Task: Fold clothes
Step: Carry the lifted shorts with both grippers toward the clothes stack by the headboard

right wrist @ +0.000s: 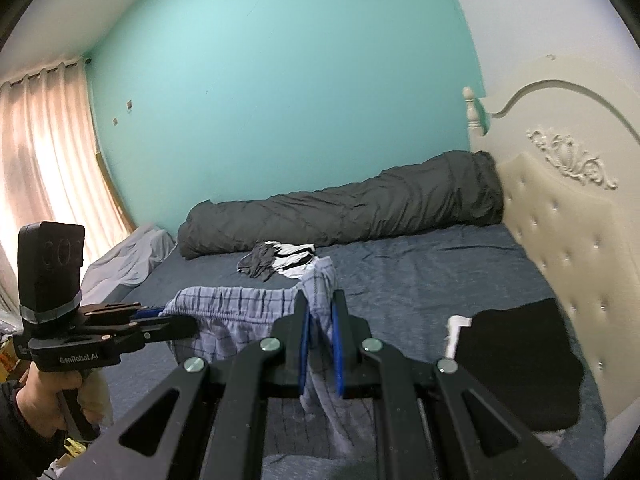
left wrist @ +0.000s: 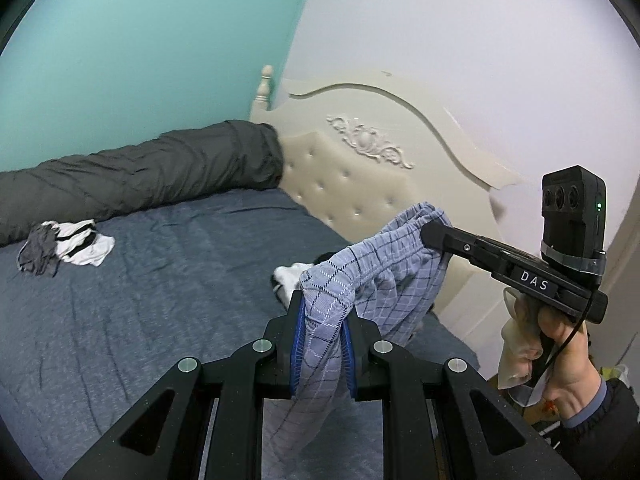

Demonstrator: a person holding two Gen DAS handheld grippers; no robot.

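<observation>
You held the shorts [left wrist: 384,264] up above the bed [left wrist: 140,320], stretched between your left claw [left wrist: 322,328] and your right claw [right wrist: 320,332]. Behind them a small pile of clothes [right wrist: 276,264] lay on the bed, with the rolled duvet [right wrist: 340,212] along the wall beyond. The headboard [right wrist: 560,240] stood to your right, a folded garment [right wrist: 520,364] lying before it.

The left gripper [left wrist: 323,312] fills the bottom centre of its own wrist view, its blue-padded fingers [left wrist: 298,344] pressed close together on a fold of cloth. In the same view the right gripper [left wrist: 430,232] reaches in from the right edge, level and pointing left, its tip clamped too; the right hand [left wrist: 560,344] wraps its grip at lower right. The left hand [right wrist: 44,400] shows at lower left of the right wrist view.
</observation>
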